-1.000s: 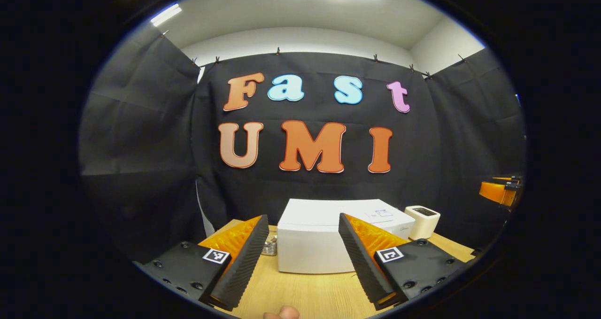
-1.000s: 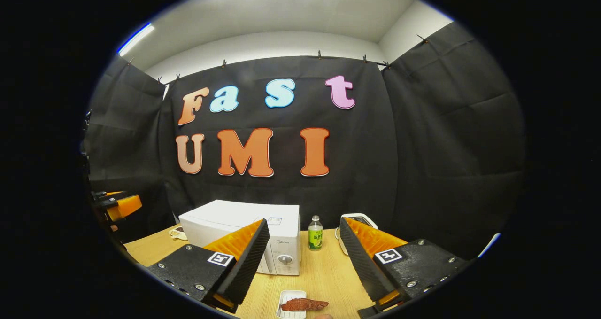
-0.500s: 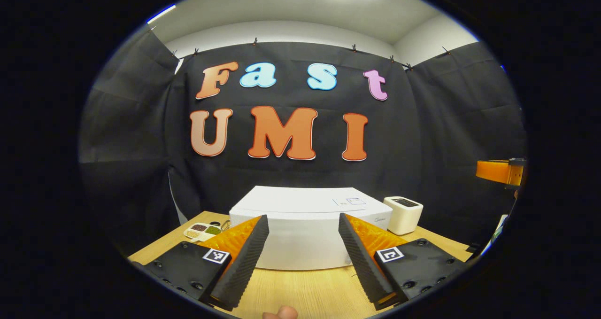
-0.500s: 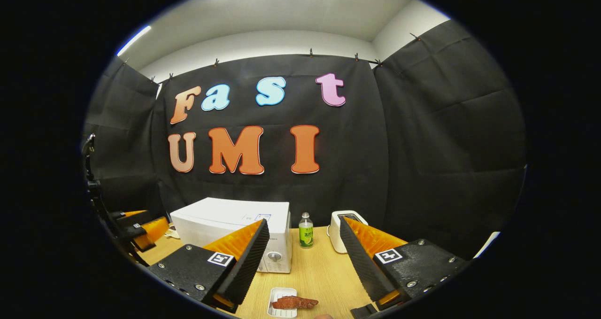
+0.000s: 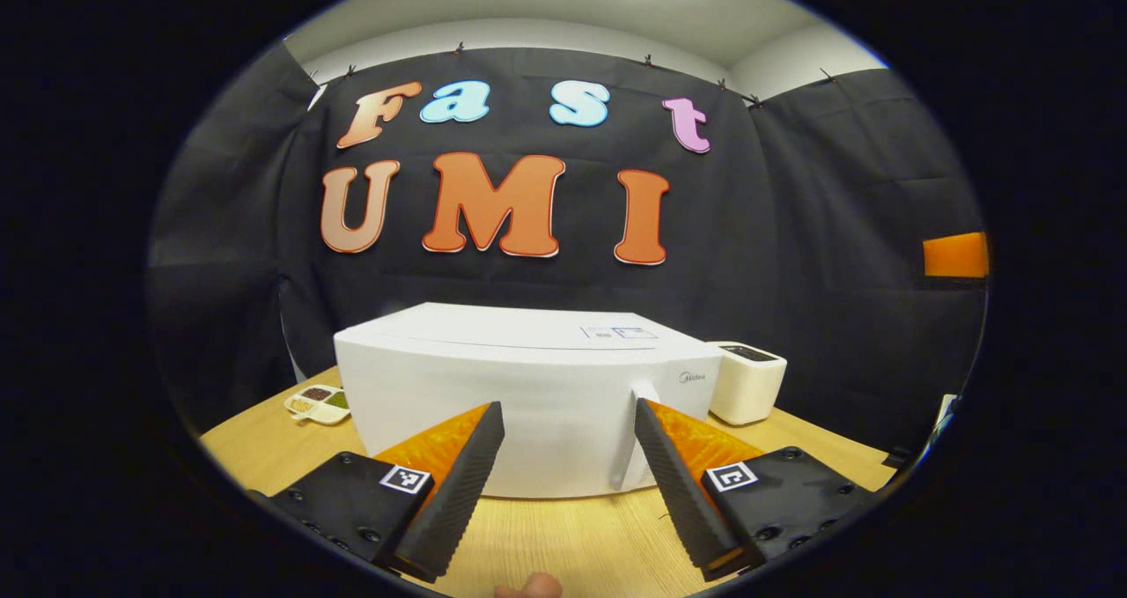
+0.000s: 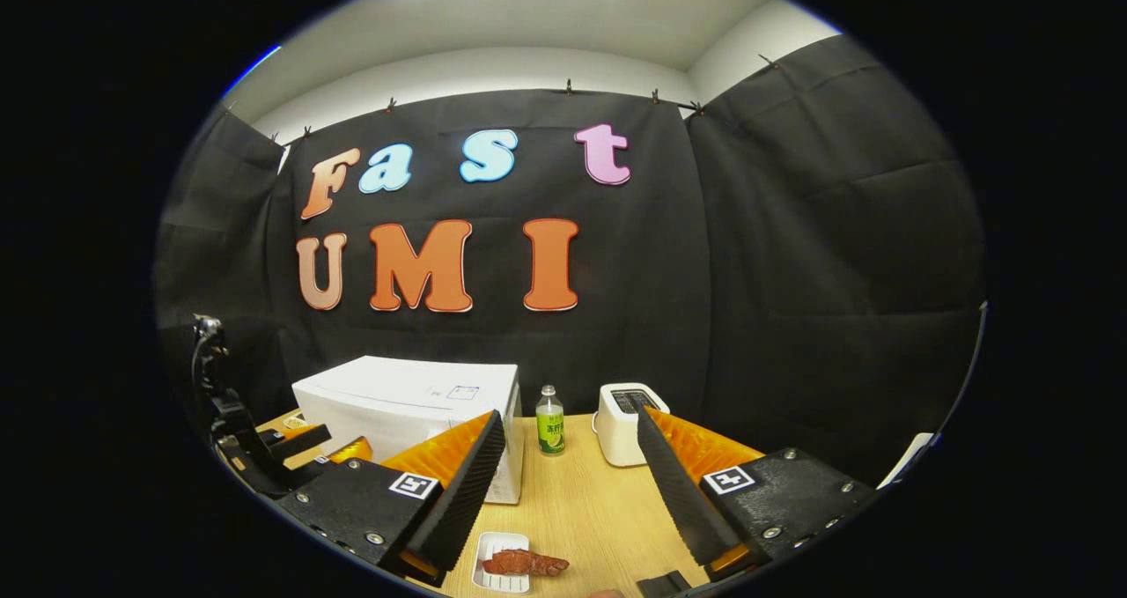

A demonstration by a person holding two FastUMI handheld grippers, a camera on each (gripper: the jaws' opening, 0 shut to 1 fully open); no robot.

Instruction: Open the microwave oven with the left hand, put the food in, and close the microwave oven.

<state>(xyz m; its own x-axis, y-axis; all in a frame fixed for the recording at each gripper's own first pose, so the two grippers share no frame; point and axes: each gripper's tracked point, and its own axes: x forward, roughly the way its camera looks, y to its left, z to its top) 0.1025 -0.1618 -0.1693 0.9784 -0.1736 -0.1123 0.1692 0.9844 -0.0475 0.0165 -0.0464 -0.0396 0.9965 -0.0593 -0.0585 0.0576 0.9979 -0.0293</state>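
As the left gripper view looked across the wooden table (image 5: 581,541), the left gripper (image 5: 568,483) hung with its jaws spread wide and nothing between them. Straight ahead, framed between the two fingers, stood the white microwave oven (image 5: 519,387) with its door shut; its pale upright handle (image 5: 636,439) lay just inside the right-hand finger, near it but not touching. A white toaster (image 5: 747,381) stood beside the oven's right end, and a small divided dish (image 5: 319,402) of dark and green stuff lay off its left end.

From the right gripper view, the right gripper (image 6: 570,483) likewise stood parted and empty above the table (image 6: 585,501). The food (image 6: 524,563), a reddish-brown piece on a small white tray (image 6: 493,550), lay low between the fingers, nearer the left one and in front of the oven (image 6: 414,400). The oven sat behind and left of the gripper, partly hidden by the left finger. A green-labelled bottle (image 6: 550,420) and the toaster (image 6: 627,411) stood to the oven's right. At the far left, the other gripper (image 6: 299,444) was near the oven's front.
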